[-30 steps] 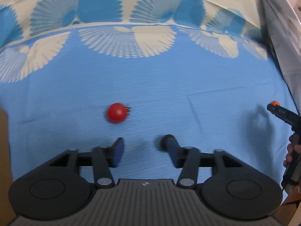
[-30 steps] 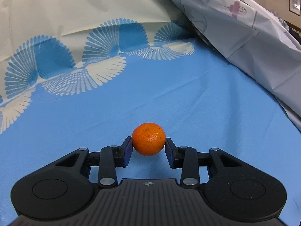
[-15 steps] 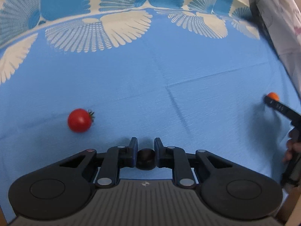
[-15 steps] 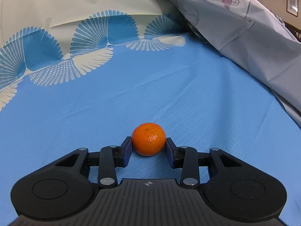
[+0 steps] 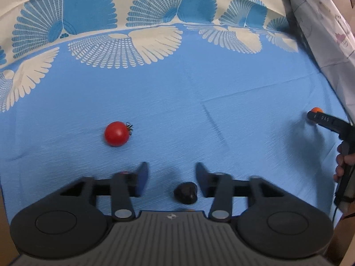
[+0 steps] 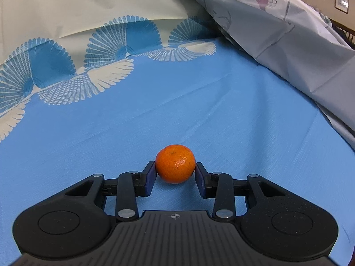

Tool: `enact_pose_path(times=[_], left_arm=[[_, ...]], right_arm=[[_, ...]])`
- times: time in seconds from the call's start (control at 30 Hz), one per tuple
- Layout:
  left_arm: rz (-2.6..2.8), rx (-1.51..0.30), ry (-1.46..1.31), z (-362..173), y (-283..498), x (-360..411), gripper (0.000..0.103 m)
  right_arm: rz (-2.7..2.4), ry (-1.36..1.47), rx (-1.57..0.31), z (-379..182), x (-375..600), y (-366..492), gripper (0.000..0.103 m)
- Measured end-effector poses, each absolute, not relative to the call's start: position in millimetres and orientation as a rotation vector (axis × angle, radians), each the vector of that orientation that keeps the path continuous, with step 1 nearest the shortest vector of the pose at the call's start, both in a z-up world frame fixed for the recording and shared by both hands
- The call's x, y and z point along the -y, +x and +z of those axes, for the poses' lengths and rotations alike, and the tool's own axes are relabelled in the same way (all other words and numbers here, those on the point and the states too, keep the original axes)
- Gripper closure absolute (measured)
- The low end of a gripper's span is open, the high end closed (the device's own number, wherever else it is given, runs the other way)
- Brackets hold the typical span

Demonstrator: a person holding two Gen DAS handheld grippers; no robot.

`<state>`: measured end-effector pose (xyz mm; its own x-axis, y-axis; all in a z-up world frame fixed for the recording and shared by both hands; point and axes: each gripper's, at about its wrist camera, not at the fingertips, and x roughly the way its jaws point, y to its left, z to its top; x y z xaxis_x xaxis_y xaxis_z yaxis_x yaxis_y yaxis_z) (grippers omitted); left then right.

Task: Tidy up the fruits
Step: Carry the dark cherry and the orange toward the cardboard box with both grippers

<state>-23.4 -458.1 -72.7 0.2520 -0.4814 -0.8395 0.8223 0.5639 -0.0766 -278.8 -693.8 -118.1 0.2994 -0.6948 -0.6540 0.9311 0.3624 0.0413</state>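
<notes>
Two spread left gripper (image 5: 170, 178) fingers flank a dark fruit (image 5: 186, 192), its long axis crosswise.

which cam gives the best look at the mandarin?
Right wrist. The mandarin sits centered and sharp between the right gripper fingers, which close on its sides. The left wrist view shows only a sliver of it at the far right edge, mostly hidden behind that gripper's finger.
</notes>
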Motion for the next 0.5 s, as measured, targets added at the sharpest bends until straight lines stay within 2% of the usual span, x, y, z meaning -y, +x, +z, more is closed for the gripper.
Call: enact_pose_path(times=[0.17, 0.4, 0.43, 0.47, 0.5], left_arm=[[-0.972, -1.031, 0.398, -83, -18, 459, 0.042], [-1.014, -1.023, 0.481, -98, -33, 470, 0.043], [-1.018, -1.015, 0.484, -98, -35, 470, 0.051], [-1.022, -1.011, 0.486, -99, -35, 470, 0.070], [-1.018, -1.010, 0.491, -100, -35, 471, 0.077]], right_arm=[[-1.129, 0.473, -0.606, -126, 695, -280, 0.063], [-1.124, 0.414, -0.603, -131, 691, -277, 0.061], [-1.124, 0.411, -0.601, -131, 691, -277, 0.061], [-1.124, 0.409, -0.600, -131, 691, -277, 0.061], [-1.123, 0.406, -0.599, -132, 691, -277, 0.061]])
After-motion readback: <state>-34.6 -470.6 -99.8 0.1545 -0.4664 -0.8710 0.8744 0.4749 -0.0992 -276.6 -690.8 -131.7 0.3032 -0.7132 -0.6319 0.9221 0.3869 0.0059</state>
